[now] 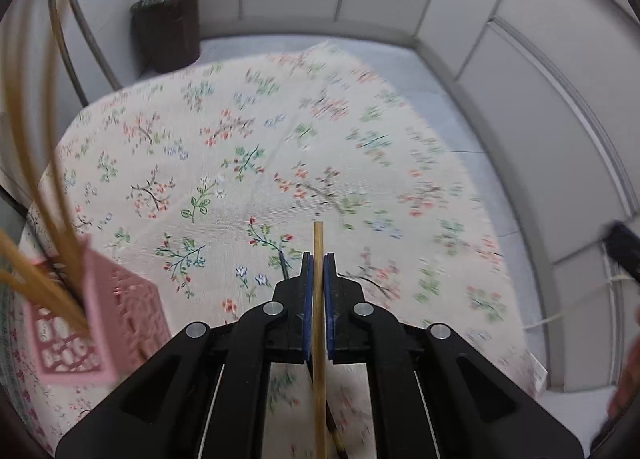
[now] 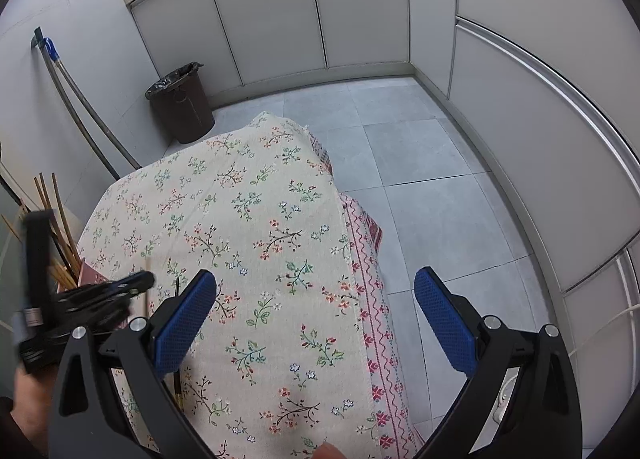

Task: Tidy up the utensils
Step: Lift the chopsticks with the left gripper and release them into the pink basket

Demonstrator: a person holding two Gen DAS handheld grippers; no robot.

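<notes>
My left gripper [image 1: 319, 259] is shut on a light wooden chopstick [image 1: 319, 339], which runs straight up between the blue pads and sticks out a little past them. It hangs above the flowered tablecloth [image 1: 240, 139]. In the right wrist view the left gripper [image 2: 120, 291] shows blurred at the left with the chopstick [image 2: 147, 283] in it. A dark chopstick [image 2: 176, 289] lies on the cloth just beside it. A pink lattice holder [image 1: 100, 323] with several chopsticks [image 1: 48, 163] standing in it is at the left. My right gripper [image 2: 316, 319] hovers open over the cloth, nothing between its fingers.
The table's right edge [image 2: 360, 259] drops to a grey tiled floor [image 2: 420, 163]. A dark bin [image 2: 182, 103] with a black liner stands beyond the table's far corner. Grey cabinet fronts [image 2: 360, 11] line the back and right. Two long handles [image 2: 80, 115] lean on the left wall.
</notes>
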